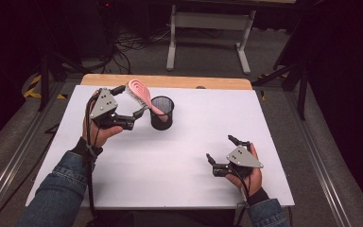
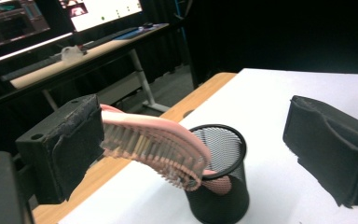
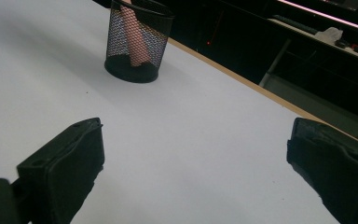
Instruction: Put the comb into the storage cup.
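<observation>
While the pink hairbrush [image 1: 141, 96] stands with its handle end down inside the black mesh cup [image 1: 162, 113], its long axis leans well off upright: in the high view the bristled head tilts up and away toward the far left, over the cup's rim, and the bristles face the person's left side. The left gripper view shows the same slant, the brush [image 2: 156, 147] running from the cup's mouth [image 2: 219, 172] up to the left-hand black jaw, with its head end right against that jaw's pad and the bristles turned downward. The left gripper [image 1: 129, 102] has its jaws spread wide; one pad meets the brush head while the other stands well clear of it, so nothing is clamped between them. Whether that pad truly presses the brush or only lies just beside it, I cannot tell. The cup sits upright on the white table [image 1: 179, 156], toward its far half and slightly left of centre, near the wooden far edge. The right gripper [image 1: 222, 152] is held low over the near right part of the table, well apart from the cup, jaws wide apart and holding nothing; its own view looks across bare white surface to the cup [image 3: 137, 42], where the pink handle shows through the mesh.
</observation>
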The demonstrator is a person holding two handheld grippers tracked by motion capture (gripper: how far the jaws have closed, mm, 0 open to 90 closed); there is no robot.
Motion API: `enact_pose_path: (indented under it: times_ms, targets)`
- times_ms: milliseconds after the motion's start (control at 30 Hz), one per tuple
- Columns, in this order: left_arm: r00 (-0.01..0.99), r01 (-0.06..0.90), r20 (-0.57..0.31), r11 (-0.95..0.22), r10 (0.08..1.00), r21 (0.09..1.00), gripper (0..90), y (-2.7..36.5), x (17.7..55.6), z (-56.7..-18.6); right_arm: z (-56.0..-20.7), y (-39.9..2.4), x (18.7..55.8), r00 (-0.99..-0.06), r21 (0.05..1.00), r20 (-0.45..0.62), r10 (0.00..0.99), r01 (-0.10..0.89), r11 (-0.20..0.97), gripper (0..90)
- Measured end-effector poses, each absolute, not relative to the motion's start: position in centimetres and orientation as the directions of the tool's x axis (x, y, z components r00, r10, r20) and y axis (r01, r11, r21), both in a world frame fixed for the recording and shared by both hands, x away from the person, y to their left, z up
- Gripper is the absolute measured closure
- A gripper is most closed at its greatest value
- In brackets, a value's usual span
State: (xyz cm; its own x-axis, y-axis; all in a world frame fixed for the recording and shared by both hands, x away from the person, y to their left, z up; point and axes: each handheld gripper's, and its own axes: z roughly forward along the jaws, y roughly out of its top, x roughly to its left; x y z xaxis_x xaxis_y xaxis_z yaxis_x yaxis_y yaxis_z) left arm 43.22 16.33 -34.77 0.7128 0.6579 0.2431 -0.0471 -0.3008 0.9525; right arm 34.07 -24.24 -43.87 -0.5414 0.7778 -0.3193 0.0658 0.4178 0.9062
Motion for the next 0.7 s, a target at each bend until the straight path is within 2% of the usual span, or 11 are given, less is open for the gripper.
enact_pose_path:
  times_ms: [700]
  targets:
    - [0.733,-0.052,0.254,-0.321,0.631,0.946,6.5,16.3,41.2,-37.9,-43.7,-24.2,33.9,-0.541,0.906,-0.326,0.775,0.054,0.419,4.7]
